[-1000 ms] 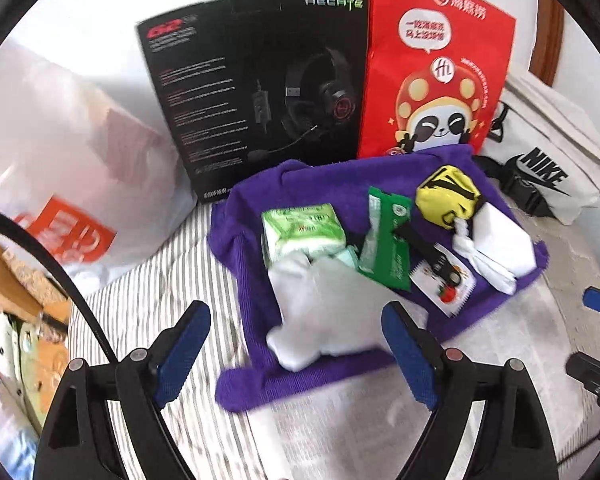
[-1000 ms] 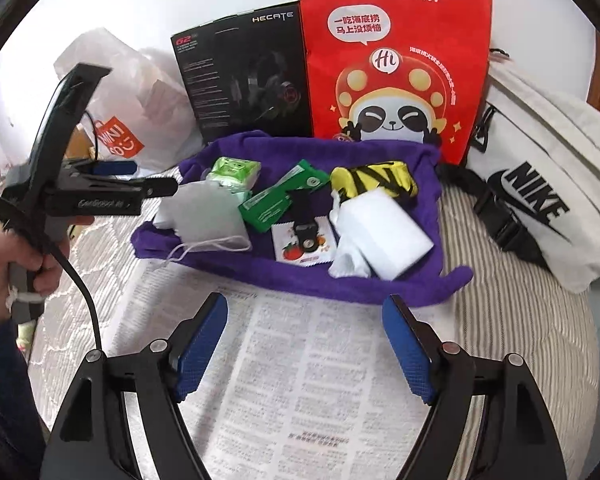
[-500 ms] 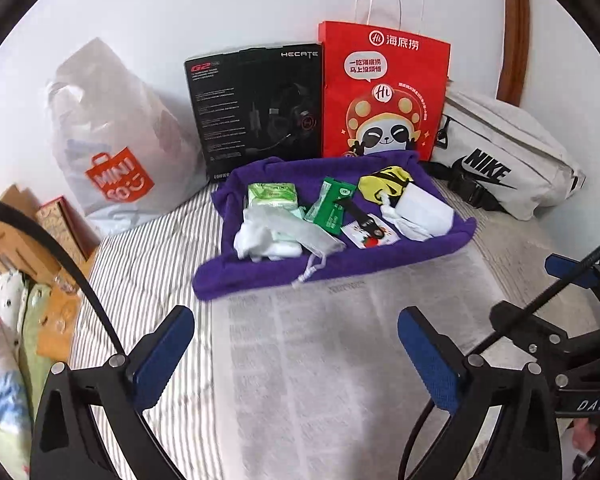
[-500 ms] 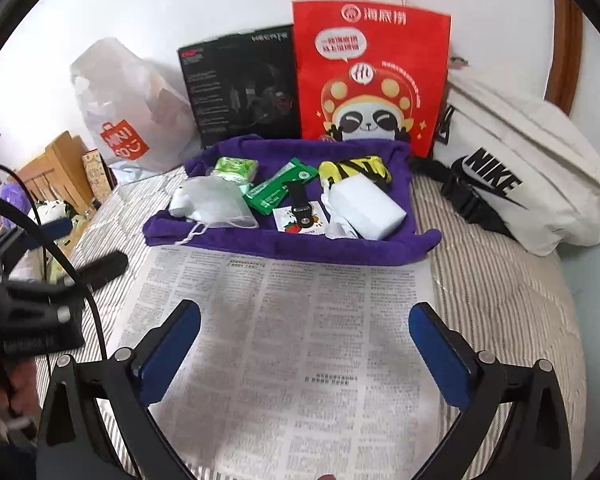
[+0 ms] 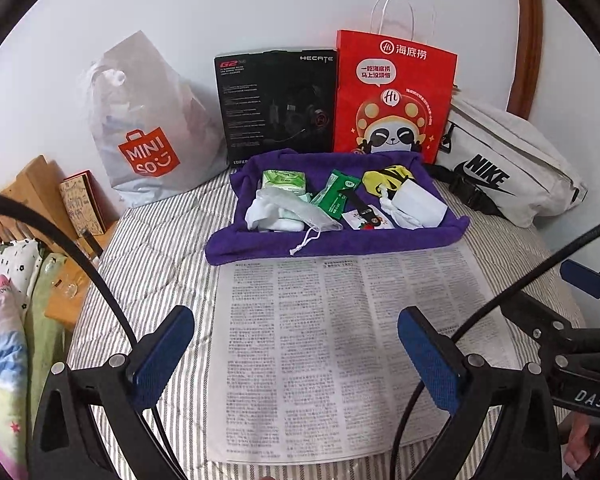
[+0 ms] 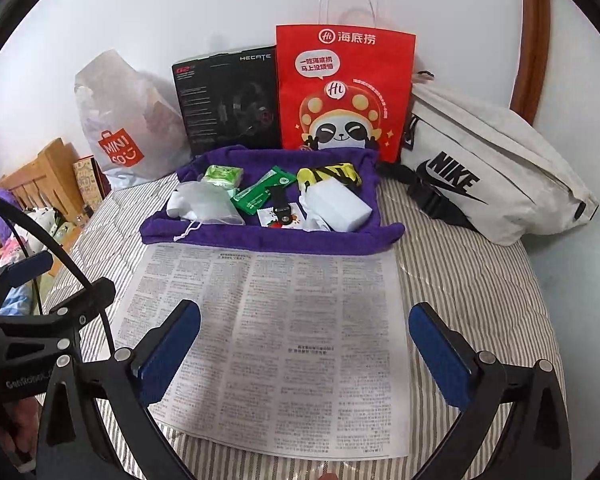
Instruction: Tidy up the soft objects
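While both grippers have pulled back over the newspaper (image 5: 340, 352), jaws apart, the pouch (image 5: 296, 210) seemingly lies released.

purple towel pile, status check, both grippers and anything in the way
Left gripper open, empty. Right gripper open, empty. Soft items on purple towel, untouched. Newspaper lies between grippers and towel.

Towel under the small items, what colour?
Purple towel, plain, no pattern. Clearest in the right wrist view.
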The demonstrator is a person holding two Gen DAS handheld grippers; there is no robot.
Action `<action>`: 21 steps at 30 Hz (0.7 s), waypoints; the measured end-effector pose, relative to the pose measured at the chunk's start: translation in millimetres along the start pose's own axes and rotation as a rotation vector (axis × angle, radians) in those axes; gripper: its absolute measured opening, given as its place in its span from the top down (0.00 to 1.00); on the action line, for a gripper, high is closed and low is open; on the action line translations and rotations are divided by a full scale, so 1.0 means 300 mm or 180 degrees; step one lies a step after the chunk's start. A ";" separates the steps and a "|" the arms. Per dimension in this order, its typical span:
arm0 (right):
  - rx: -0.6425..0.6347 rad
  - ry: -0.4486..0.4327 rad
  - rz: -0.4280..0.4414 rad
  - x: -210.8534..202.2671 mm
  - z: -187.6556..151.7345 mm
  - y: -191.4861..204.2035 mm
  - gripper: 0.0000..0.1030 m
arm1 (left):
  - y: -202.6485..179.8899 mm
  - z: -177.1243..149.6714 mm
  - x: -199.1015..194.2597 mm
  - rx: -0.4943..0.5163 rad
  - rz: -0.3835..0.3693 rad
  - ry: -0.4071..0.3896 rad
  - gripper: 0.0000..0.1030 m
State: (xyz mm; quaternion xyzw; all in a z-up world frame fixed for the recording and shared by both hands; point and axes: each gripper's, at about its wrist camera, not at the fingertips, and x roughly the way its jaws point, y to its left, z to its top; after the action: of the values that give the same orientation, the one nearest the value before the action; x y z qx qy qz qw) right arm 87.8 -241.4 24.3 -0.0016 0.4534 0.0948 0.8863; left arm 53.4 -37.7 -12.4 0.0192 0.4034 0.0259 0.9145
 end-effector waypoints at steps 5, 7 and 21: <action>0.0019 0.0009 -0.0046 -0.002 -0.015 -0.009 0.00 | -0.006 -0.011 -0.020 0.0020 0.0010 -0.0042 0.00; 0.0035 0.0026 -0.0068 0.002 -0.018 -0.012 0.00 | -0.009 -0.014 -0.023 0.0016 -0.0015 -0.0049 0.00; 0.0045 0.0020 -0.0131 -0.014 -0.033 -0.014 0.00 | -0.005 -0.031 -0.025 -0.0007 -0.0033 -0.0009 0.00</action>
State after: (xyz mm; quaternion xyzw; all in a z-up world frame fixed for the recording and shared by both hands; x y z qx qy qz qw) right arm 78.3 -247.1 21.5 -0.0050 0.4567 0.0733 0.8866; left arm 41.5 -39.5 -13.1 0.0162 0.4022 0.0216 0.9152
